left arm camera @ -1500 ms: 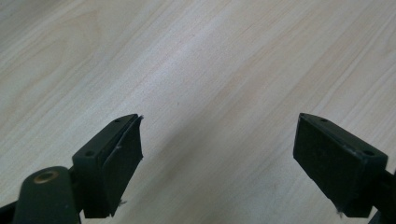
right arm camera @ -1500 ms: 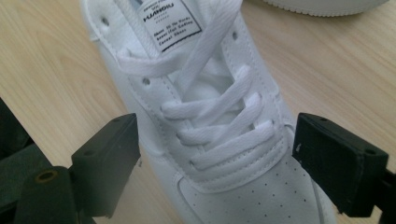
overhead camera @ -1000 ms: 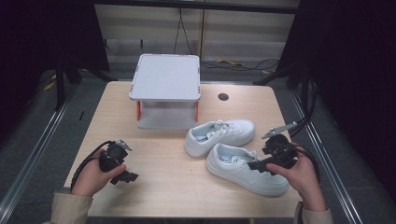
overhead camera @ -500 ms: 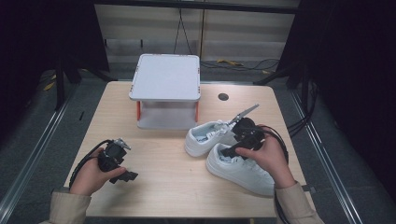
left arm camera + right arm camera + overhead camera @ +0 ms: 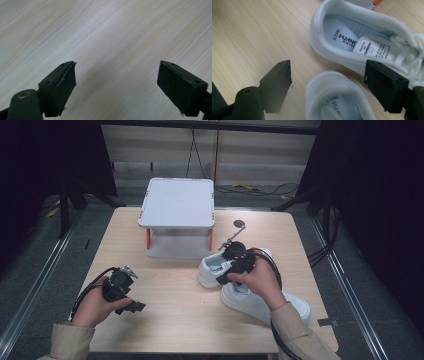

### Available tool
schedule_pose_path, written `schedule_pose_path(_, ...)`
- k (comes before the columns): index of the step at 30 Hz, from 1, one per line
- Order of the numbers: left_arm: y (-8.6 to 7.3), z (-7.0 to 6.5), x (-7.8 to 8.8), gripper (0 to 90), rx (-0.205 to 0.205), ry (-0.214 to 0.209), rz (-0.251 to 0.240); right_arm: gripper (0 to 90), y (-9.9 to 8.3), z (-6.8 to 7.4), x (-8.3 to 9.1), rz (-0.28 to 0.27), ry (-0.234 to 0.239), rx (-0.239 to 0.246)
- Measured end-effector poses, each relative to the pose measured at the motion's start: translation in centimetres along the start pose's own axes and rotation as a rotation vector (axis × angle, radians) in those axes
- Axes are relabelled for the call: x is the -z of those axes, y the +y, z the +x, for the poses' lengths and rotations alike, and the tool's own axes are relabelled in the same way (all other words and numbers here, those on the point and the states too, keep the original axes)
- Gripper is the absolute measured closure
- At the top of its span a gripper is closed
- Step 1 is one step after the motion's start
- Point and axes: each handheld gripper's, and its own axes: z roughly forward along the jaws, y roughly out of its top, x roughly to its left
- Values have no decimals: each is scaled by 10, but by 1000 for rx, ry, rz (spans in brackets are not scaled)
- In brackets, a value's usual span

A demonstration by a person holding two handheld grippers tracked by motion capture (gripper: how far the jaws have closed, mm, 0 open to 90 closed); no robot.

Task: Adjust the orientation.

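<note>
Left to right on the desk: the left tongs sit around 8 o'clock, low over bare wood near the front-left corner. In the left gripper view the jaws are spread wide with nothing but wood grain between them, so they've got hold of nothing.

Around 12 o'clock is a small white stand with orange legs, at the back of the desk, with a dark round spot just past it at about 1 o'clock.

Then the two white sneakers. The far shoe lies just in front of the stand's right leg, long axis roughly left-right, heel toward 9 o'clock and toe off toward 3. The near shoe sits right beside it, at about 4 o'clock from the desk's middle, long axis on a diagonal: heel up-left by the far shoe's heel, toe pointing down-right toward the front-right corner. Whether the two actually touch I can't tell.

The right tongs are over the heel ends of both shoes. In the right gripper view the jaws stand wide apart, having just been closing a little, with the near shoe's heel collar sitting between them, neither pad pressing on it. The far shoe's opening shows beyond, label readable inside.
</note>
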Motion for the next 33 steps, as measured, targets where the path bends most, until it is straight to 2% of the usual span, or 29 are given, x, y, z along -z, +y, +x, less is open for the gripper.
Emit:
schedule_pose_path(6, -1, 3, 3, 151, -7, -3, -3, 229, 26, 11, -14, 35, -5, 15)
schedule_pose_path(7, -1, 3, 3, 151, -7, -3, -3, 229, 26, 11, -14, 35, -5, 15)
schedule_pose_path(10, -2, 4, 4, 151, -2, -1, -7, 233, 37, 13, -21, 40, 16, 7)
schedule_pose_path(18, -2, 4, 3, 151, -6, -5, -5, 246, 44, 15, -41, 85, 12, 10)
schedule_pose_path(19, -2, 4, 3, 152, -9, -7, -2, 260, 44, 14, -45, 90, 9, 23)
schedule_pose_path(21, -2, 4, 2, 152, -4, -8, 3, 290, 48, 12, -55, 107, 13, 1)
schedule_pose_path(23, -2, 4, 1, 152, -7, -7, 6, 316, 51, 11, -60, 114, 0, -5)
schedule_pose_path(28, -2, 5, 1, 152, -6, -7, 8, 361, 56, 9, -71, 130, 3, -40)
schedule_pose_path(29, -3, 5, 0, 152, 0, -9, 9, 389, 59, 9, -76, 150, 2, -80)
schedule_pose_path(31, -3, 5, 0, 152, -1, -8, 7, 401, 60, 10, -79, 151, 3, -85)
schedule_pose_path(32, -3, 5, -1, 152, 0, -8, 10, 450, 63, 11, -85, 167, 3, -108)
schedule_pose_path(33, -3, 5, -1, 153, -2, -9, 10, 453, 64, 12, -89, 173, -3, -113)
